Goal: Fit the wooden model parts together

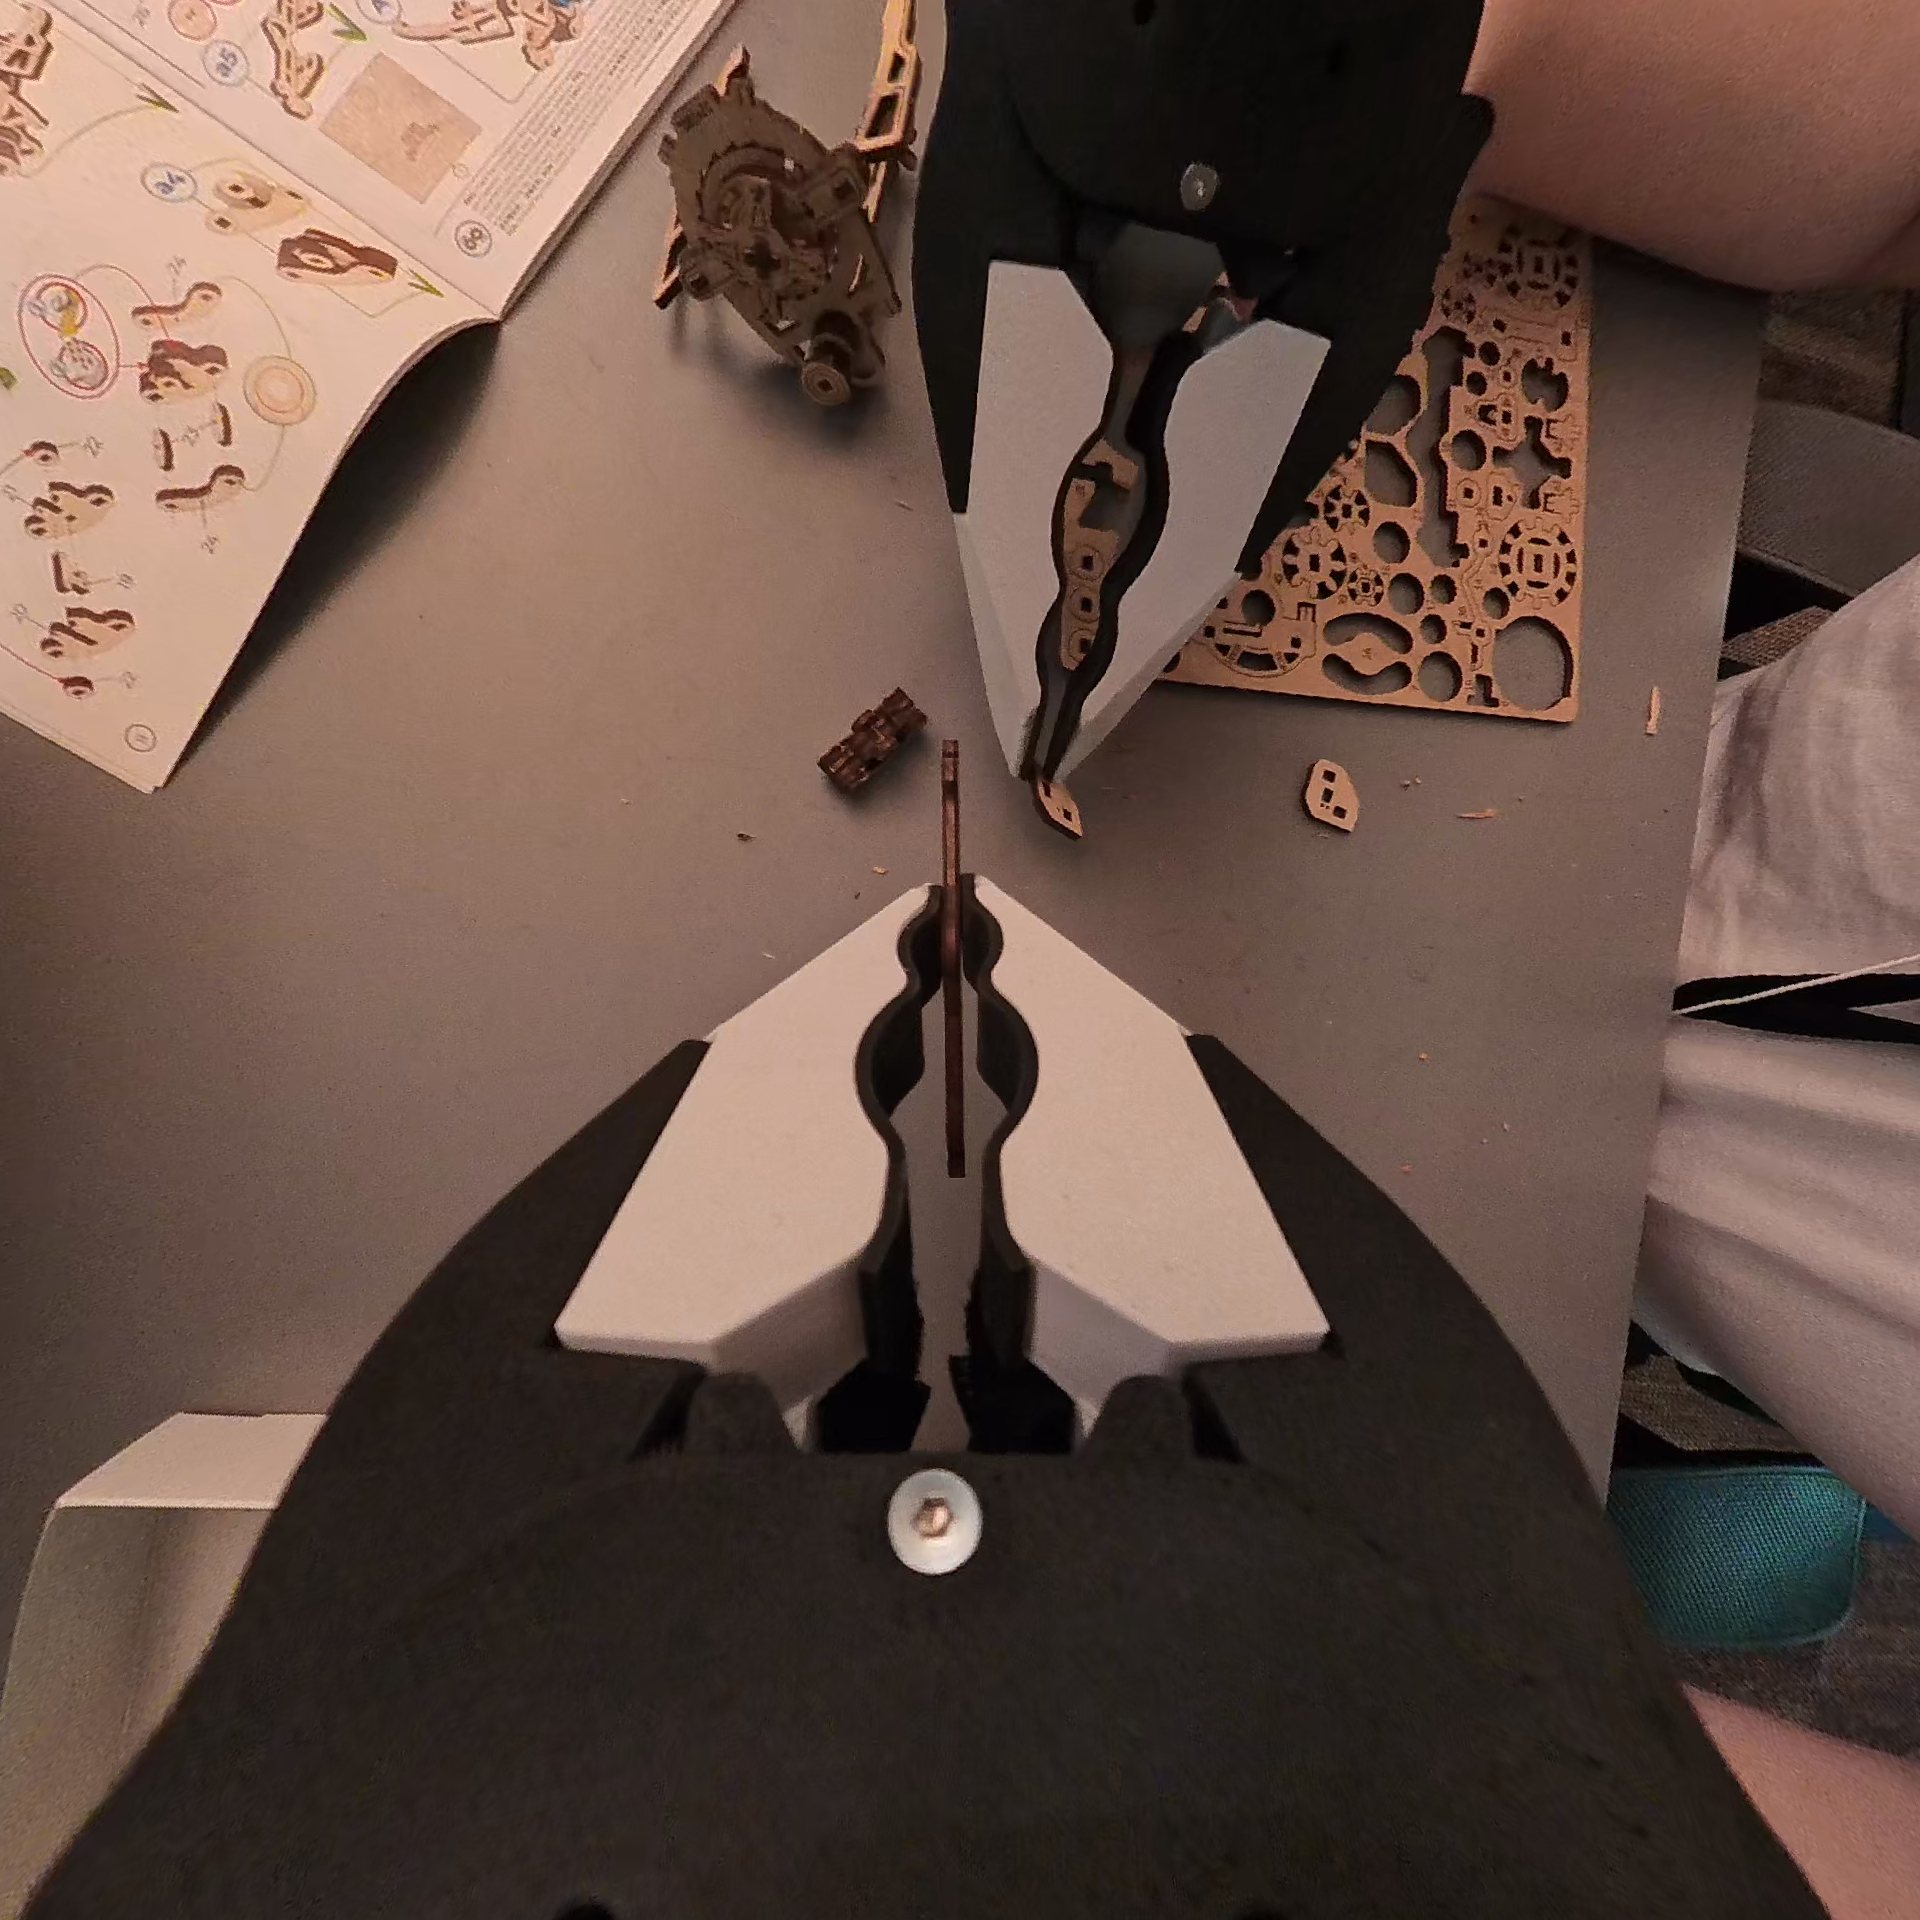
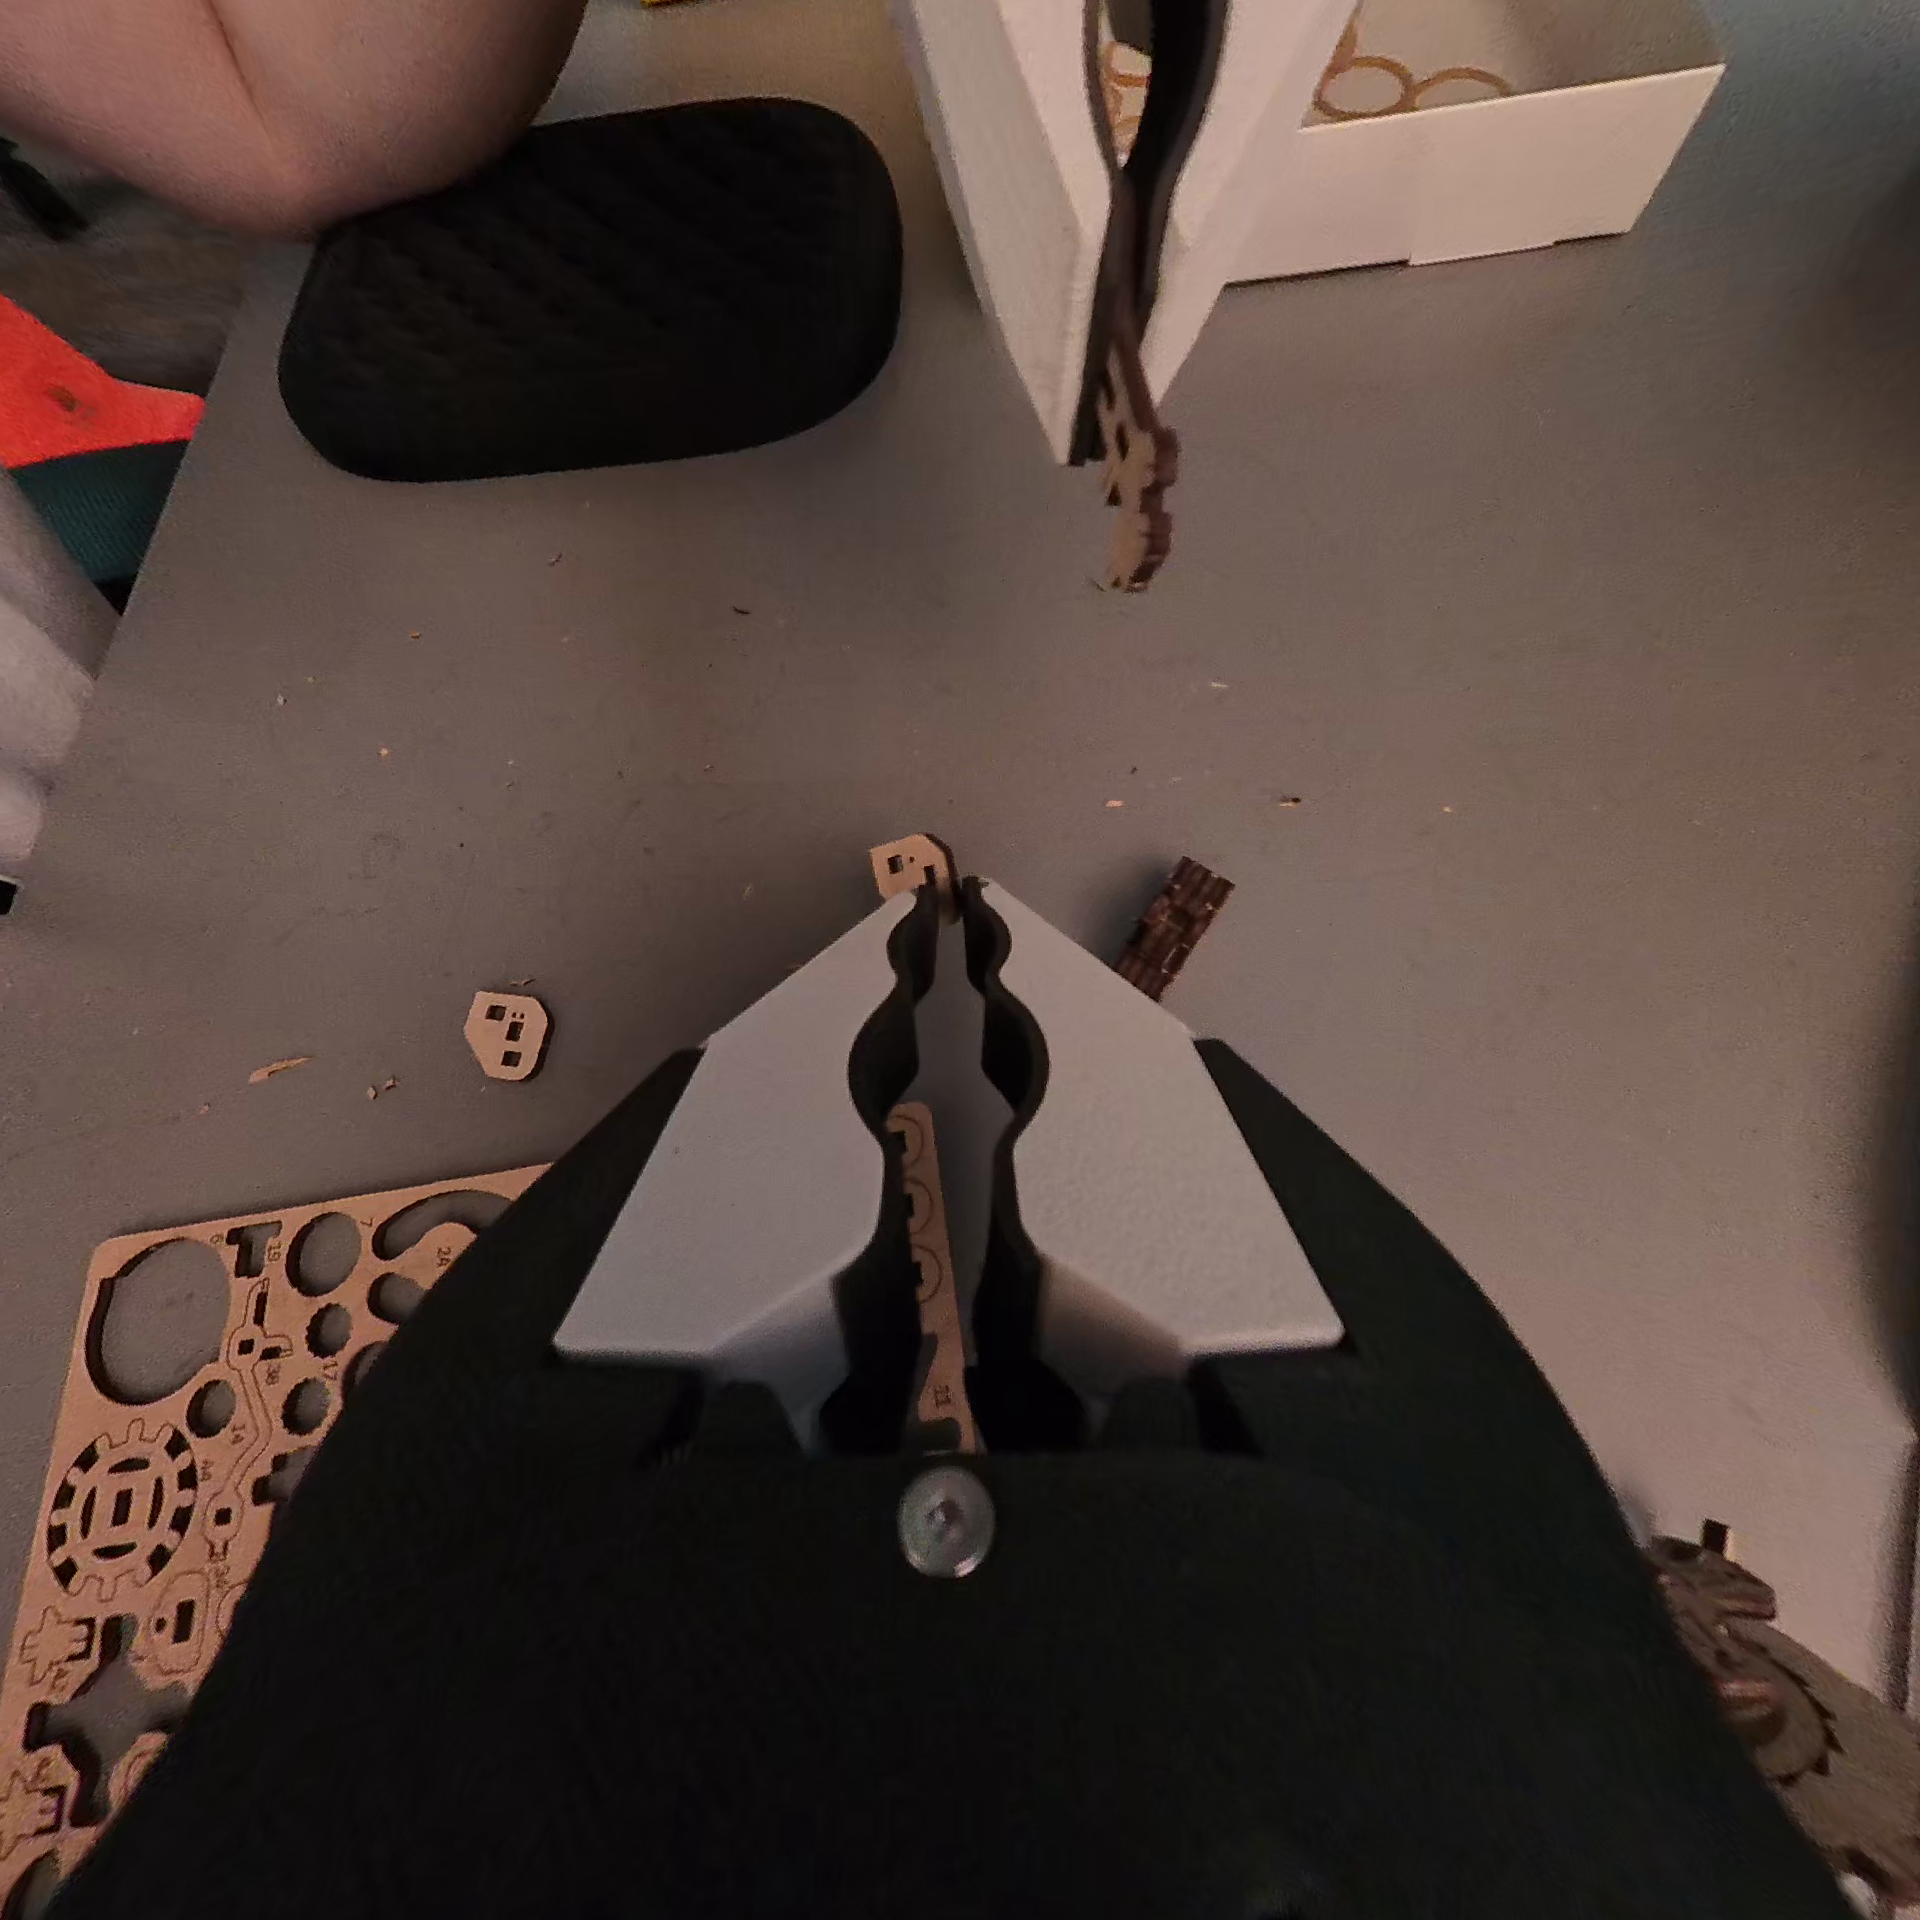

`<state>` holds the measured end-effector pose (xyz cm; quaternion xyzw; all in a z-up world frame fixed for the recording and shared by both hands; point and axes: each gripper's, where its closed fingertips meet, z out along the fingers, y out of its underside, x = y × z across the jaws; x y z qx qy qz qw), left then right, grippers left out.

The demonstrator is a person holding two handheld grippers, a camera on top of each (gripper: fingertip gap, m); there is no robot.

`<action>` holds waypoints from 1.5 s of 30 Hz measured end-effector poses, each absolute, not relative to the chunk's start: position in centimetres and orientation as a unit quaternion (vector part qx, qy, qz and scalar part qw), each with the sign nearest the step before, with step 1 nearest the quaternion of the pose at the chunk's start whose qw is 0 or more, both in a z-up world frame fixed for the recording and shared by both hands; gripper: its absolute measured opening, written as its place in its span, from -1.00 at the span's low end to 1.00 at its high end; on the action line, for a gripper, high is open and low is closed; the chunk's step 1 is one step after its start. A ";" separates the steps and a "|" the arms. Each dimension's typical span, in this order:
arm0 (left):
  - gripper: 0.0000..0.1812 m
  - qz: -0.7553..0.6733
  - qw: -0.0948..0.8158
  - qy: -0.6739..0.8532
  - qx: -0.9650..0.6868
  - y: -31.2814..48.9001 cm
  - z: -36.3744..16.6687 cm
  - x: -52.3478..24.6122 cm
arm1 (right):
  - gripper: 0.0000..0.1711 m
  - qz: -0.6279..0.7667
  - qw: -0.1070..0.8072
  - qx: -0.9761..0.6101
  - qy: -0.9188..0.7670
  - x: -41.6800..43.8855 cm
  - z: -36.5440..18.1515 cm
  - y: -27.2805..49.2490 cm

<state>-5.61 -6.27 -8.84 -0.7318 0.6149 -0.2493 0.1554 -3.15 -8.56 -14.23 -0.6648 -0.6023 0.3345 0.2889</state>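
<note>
My left gripper [image 1: 951, 888] is shut on a thin flat wooden part [image 1: 951, 821], seen edge-on and sticking out past the tips. It also shows at the top of the right wrist view [image 2: 1117, 436], with the notched part [image 2: 1138, 509] hanging from it. My right gripper [image 2: 940, 896] is shut on a small pale wooden piece [image 2: 906, 862] with small cut-outs. It shows in the left wrist view [image 1: 1039, 769], its piece [image 1: 1062, 808] just right of the left part's tip, a small gap between them. Both are held above the grey table [image 1: 520, 987].
An open instruction booklet [image 1: 208, 312] lies far left, a part-built wooden model [image 1: 774, 239] beyond it. A punched-out wooden sheet [image 1: 1455, 499] lies right. A small dark sub-assembly [image 1: 873, 740] and a loose piece [image 1: 1330, 795] lie nearby. A black pad [image 2: 592, 291] and white box [image 2: 1507, 177] stand farther off. The gap from one gripper's tips to the other's is roughly 7 cm.
</note>
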 end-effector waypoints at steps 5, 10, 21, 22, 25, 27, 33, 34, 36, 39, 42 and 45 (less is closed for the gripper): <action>-1.00 -0.248 0.152 0.615 -0.733 -6.3 -9.0 -5.6 | -0.96 0.343 0.285 -0.675 -0.588 -3.0 -14.2 -8.3; -1.00 -0.246 0.152 0.615 -0.734 -6.2 -9.1 -5.7 | -0.96 0.349 0.272 -0.688 -0.575 -3.0 -14.4 -8.2; -1.00 -0.242 0.151 0.614 -0.736 -6.1 -9.2 -5.8 | -0.96 0.349 0.260 -0.703 -0.563 -2.9 -14.7 -8.0; -1.00 -0.241 0.152 0.614 -0.737 -6.0 -9.2 -5.8 | -0.96 0.348 0.260 -0.707 -0.559 -2.8 -14.7 -7.9; -1.00 -0.239 0.151 0.610 -0.740 -5.8 -9.3 -6.0 | -0.96 0.355 0.262 -0.714 -0.543 -2.8 -14.4 -7.5; -1.00 -0.240 0.151 0.606 -0.743 -5.6 -9.4 -6.1 | -0.96 0.368 0.265 -0.714 -0.534 -2.8 -14.0 -7.4; -1.00 -0.244 0.157 0.595 -0.750 -5.0 -9.4 -6.4 | -0.96 0.360 0.283 -0.731 -0.506 -0.5 -12.8 -5.6; -1.00 -0.245 0.158 0.593 -0.751 -4.9 -9.4 -6.4 | -0.96 0.354 0.293 -0.736 -0.497 0.4 -12.3 -4.9; -1.00 -0.246 0.157 0.591 -0.752 -4.7 -9.5 -6.4 | -0.96 0.340 0.306 -0.756 -0.469 2.7 -11.5 -3.3; -1.00 -0.250 0.154 0.587 -0.755 -4.6 -9.6 -6.4 | -0.96 0.352 0.318 -0.774 -0.419 5.0 -10.6 -1.1; -1.00 -0.253 0.155 0.589 -0.752 -4.8 -9.5 -6.2 | -0.96 0.401 0.300 -0.765 -0.404 4.6 -9.5 -1.5; -1.00 -0.250 0.154 0.590 -0.752 -4.8 -9.5 -6.2 | -0.96 0.349 0.302 -0.785 -0.413 5.5 -10.3 -1.0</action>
